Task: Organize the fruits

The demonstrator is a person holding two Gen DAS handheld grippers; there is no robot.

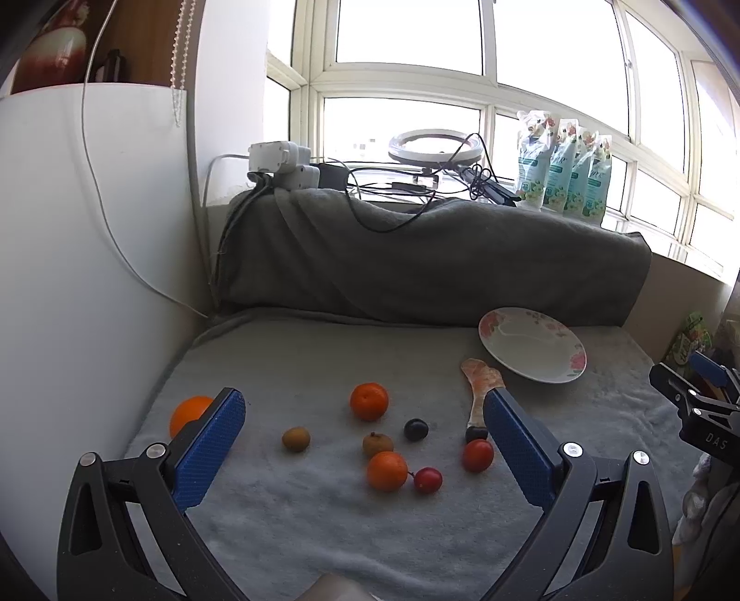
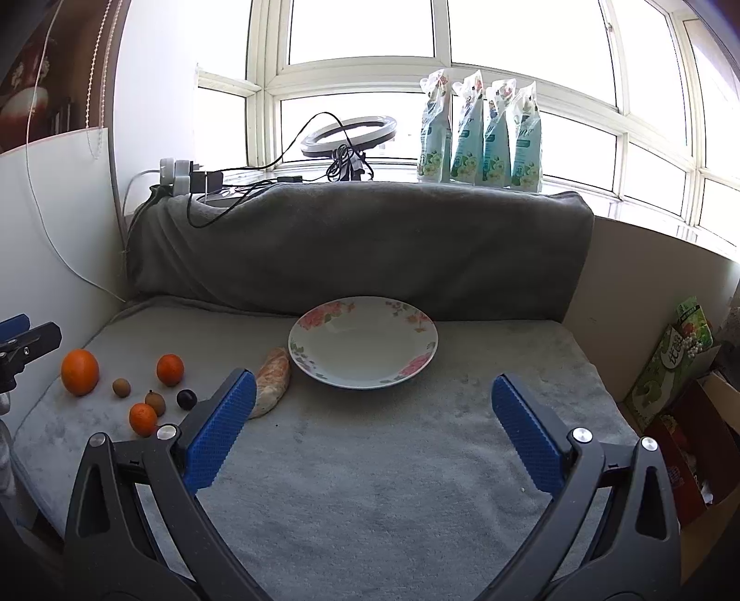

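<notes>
Both tongs wide open, nothing held: left gripper (image 1: 365,430) over scattered fruits, right gripper (image 2: 373,402) facing empty floral plate (image 2: 363,377). Risk: small round plum (image 1: 428,479) rolls off soft towel (image 1: 300,522) when nudged.

Bright bay window (image 2: 360,32) behind, white wall (image 1: 92,231) left, grey blanket (image 2: 360,249) w/ daylight.

Soft cloth, glossy glaze, textured pads

A fuzzy grey towel (image 2: 370,462) is lying matt under a glossy glazed plate (image 2: 365,370); smooth-skinned oranges (image 1: 368,401) are shining faintly; blue fingers (image 1: 210,448) are showing knurled, rubbery faces.
</notes>
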